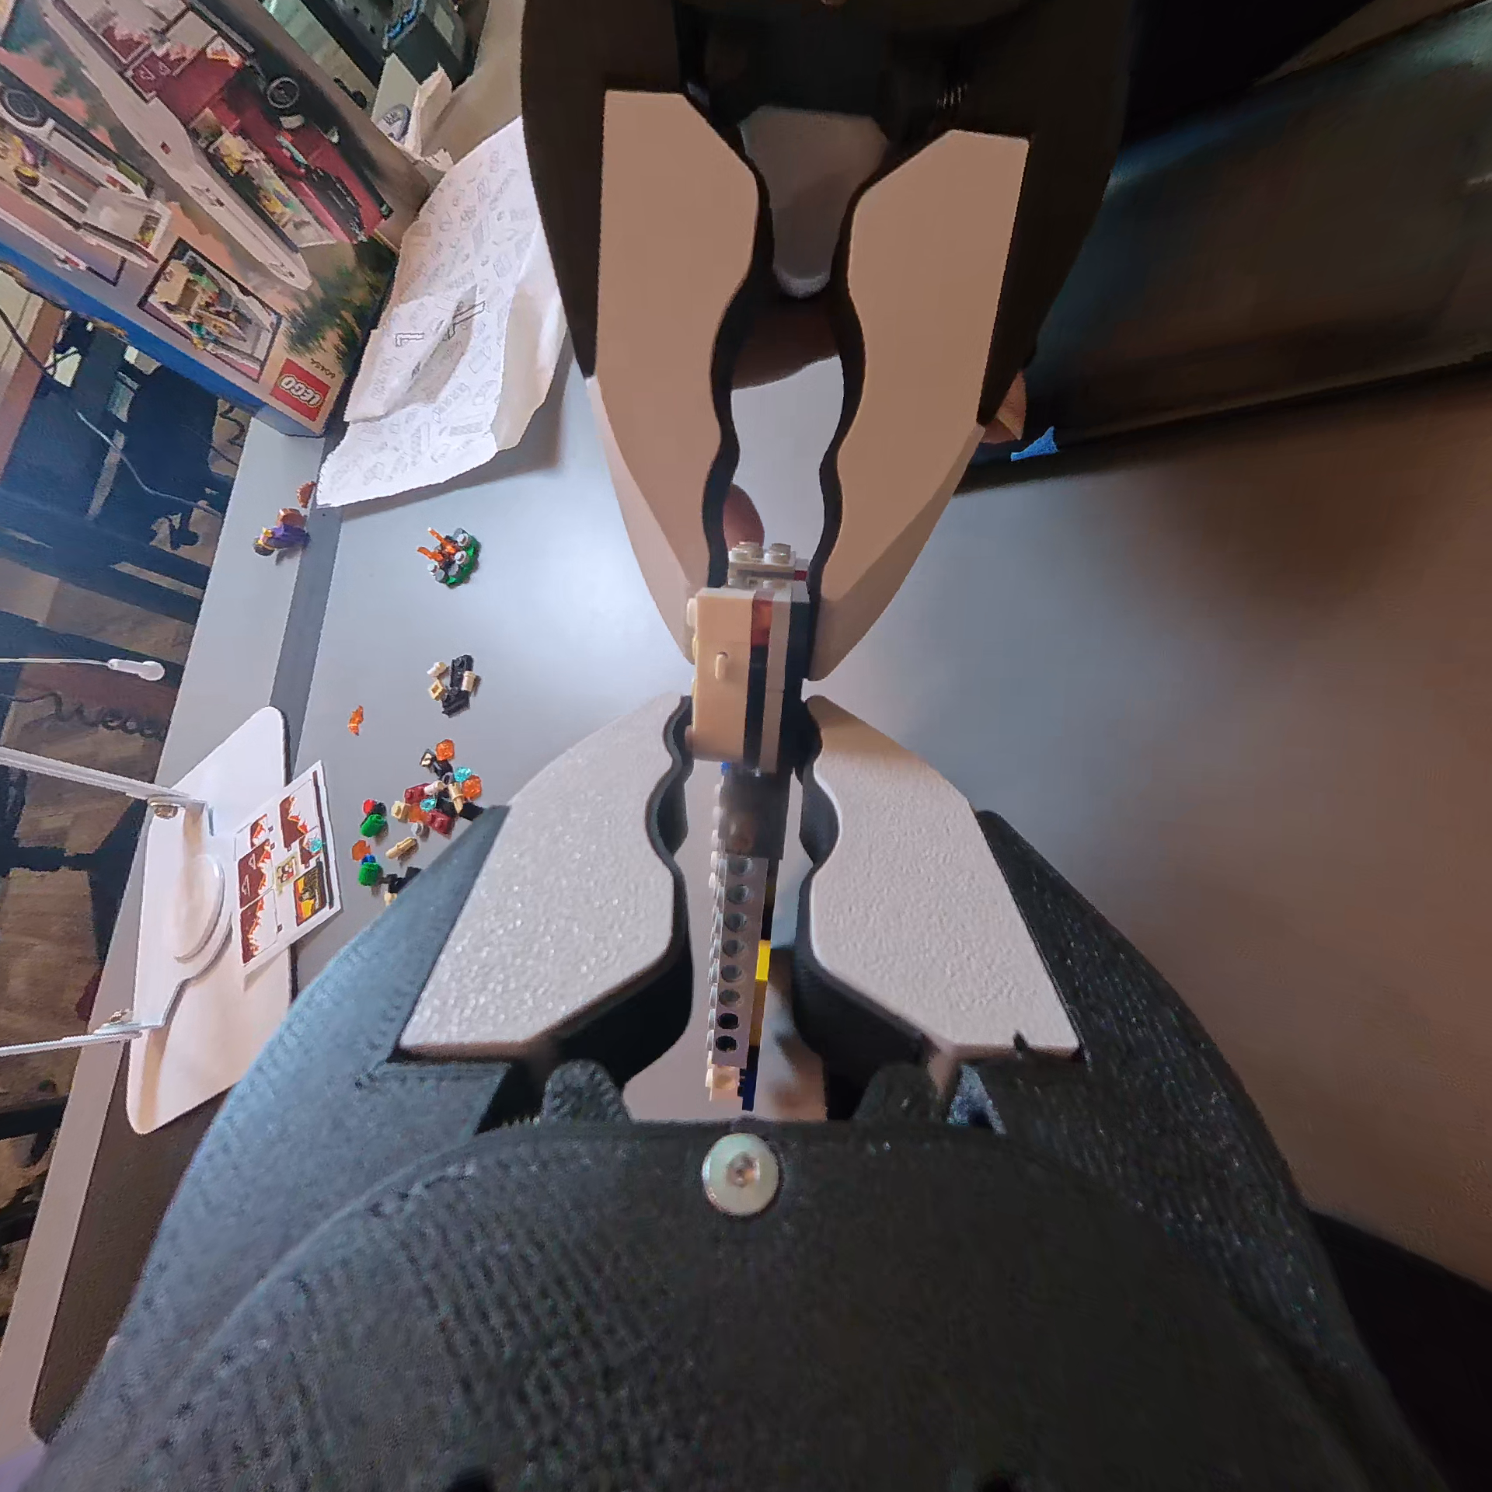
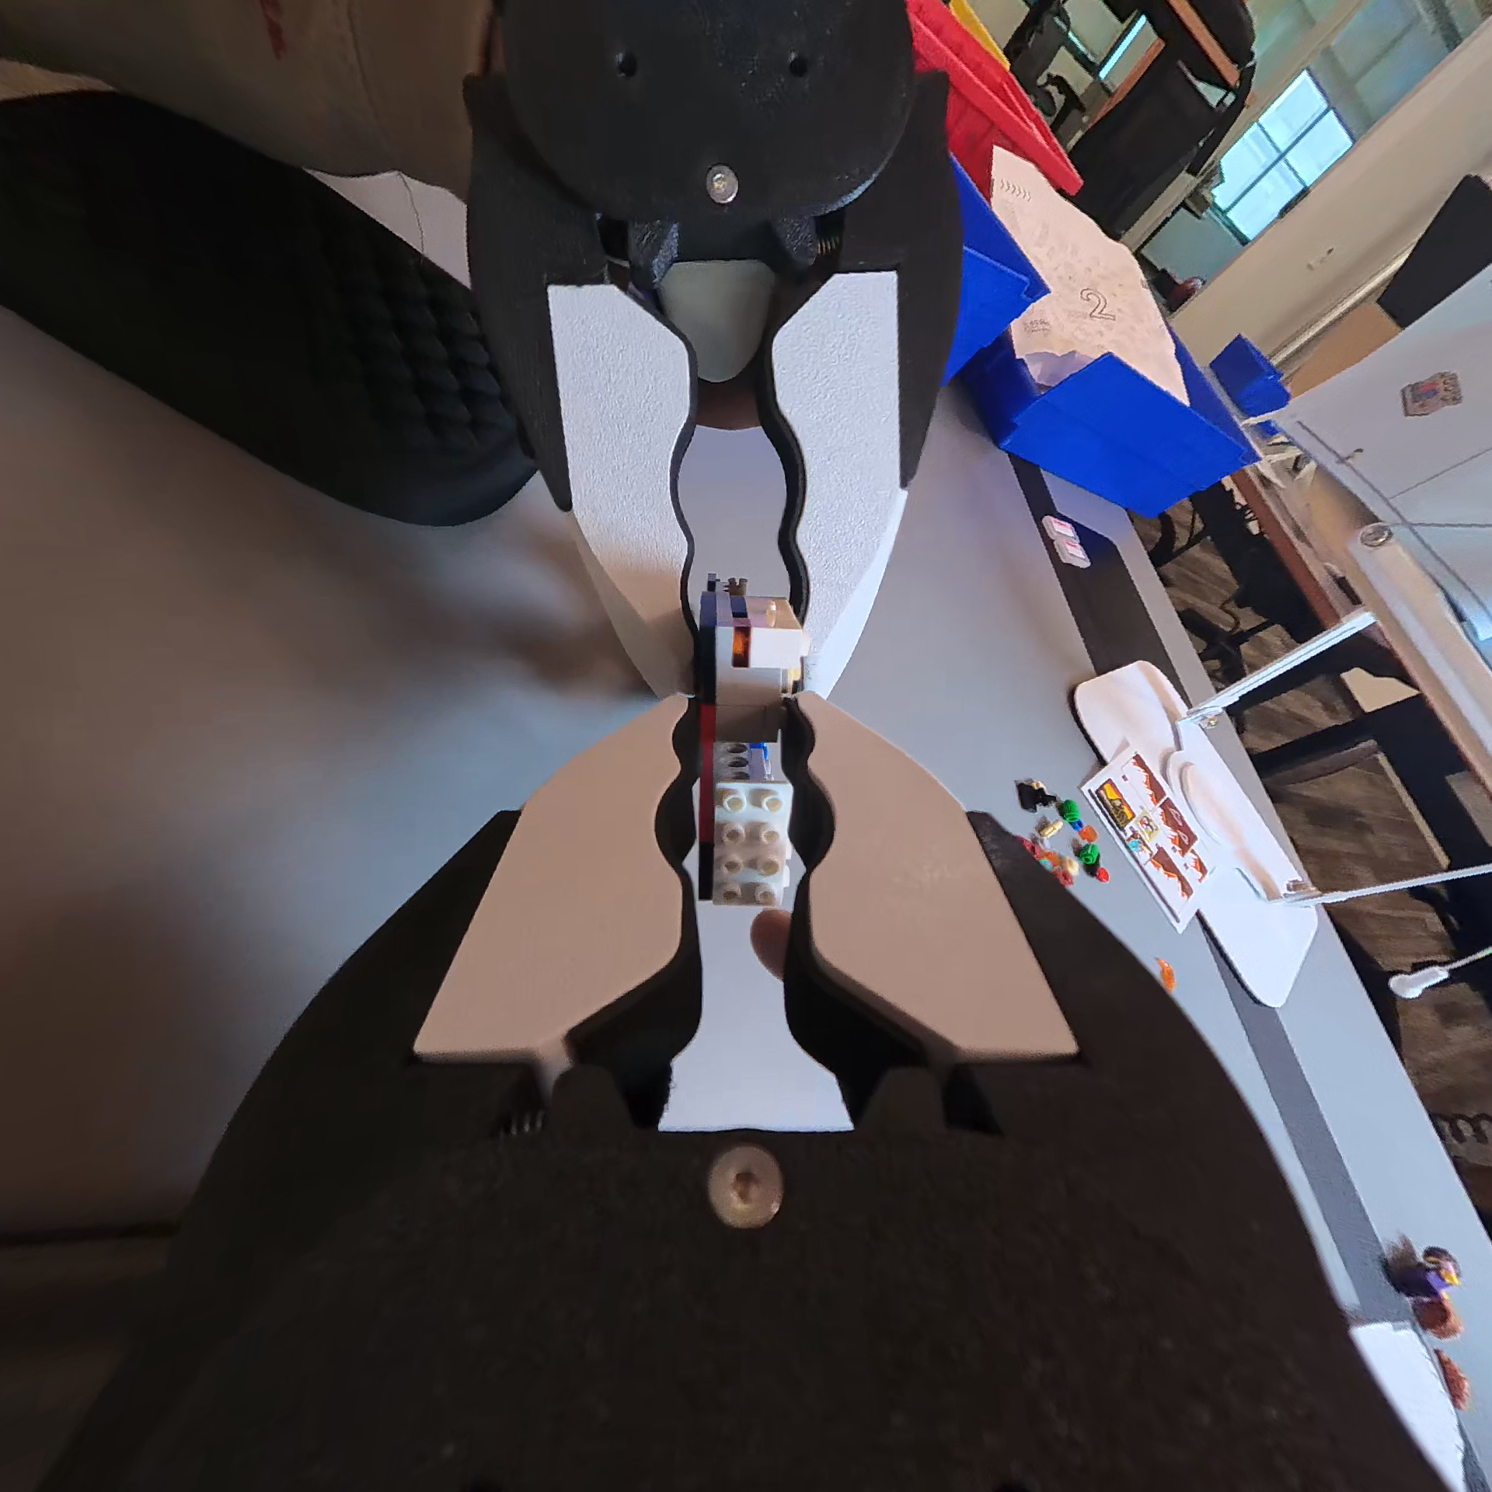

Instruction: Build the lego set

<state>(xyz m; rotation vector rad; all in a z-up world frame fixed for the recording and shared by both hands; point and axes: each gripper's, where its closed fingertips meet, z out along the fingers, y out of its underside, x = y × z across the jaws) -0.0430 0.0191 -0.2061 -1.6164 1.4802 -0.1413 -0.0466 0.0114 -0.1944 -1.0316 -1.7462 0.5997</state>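
Observation:
A small lego assembly of white, black, red and grey bricks with a grey holed beam hangs in the air between my two grippers, which face each other tip to tip. My left gripper is shut on its beam end. My right gripper comes in from the top of the left wrist view, shut on the white end. In the right wrist view the assembly shows white studded bricks between my right gripper's fingers, with the left gripper opposite. Both are above the grey table.
Loose small lego pieces lie on the table at the left, next to a sticker sheet and a white stand base. A small green and orange build, a minifigure, a paper bag and the set box lie farther off. Blue bins stand at the table's edge. Less than 4 cm separates the two grippers' tips.

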